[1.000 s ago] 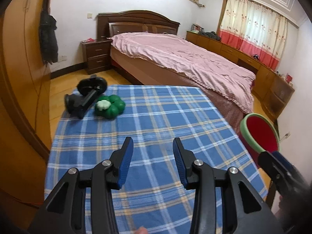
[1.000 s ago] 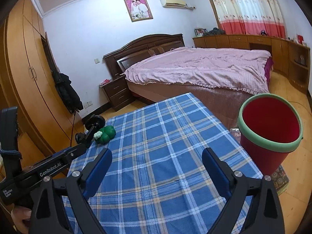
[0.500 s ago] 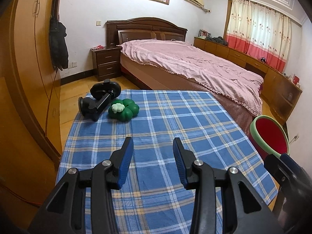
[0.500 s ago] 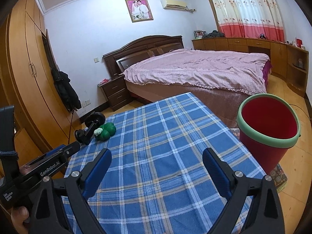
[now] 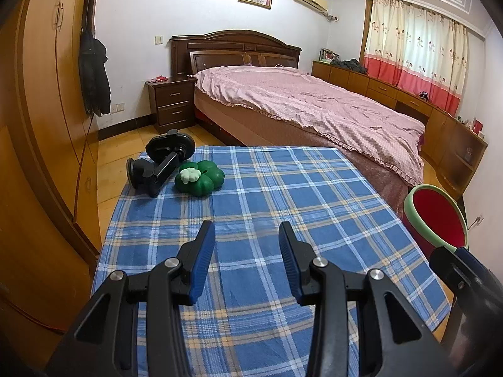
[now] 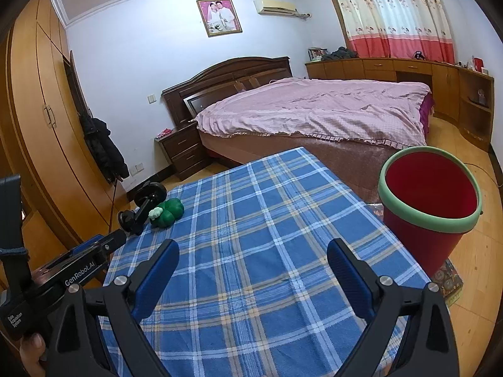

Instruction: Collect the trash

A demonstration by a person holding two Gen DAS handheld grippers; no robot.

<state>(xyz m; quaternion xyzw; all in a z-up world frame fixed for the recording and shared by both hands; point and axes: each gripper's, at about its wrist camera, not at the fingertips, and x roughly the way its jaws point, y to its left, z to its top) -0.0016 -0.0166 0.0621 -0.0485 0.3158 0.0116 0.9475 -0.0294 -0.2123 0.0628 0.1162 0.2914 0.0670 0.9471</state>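
Woven plaid tablecloth (image 5: 283, 194), matt; glossy green plastic toy (image 5: 201, 180) (smooth); polished wood wardrobe (image 5: 47, 94)

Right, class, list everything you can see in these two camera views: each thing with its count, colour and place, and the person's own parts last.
Table: one, blue plaid cloth, foreground.
Suction mount: one, black, far left corner of table.
Clover toy: one, green with white top, touching the mount.
Bin: one, red with green rim, on floor right of table.
Bed: one, pink cover, dark headboard, behind table.
Nightstand: one, dark brown, left of bed.
Wardrobe: one, orange wood, left wall.
Jacket: one, black, hanging on wardrobe.
Curtains: cream and red, right.
Left gripper: black, blue pads, open, empty.
Right gripper: same, open wider, empty.
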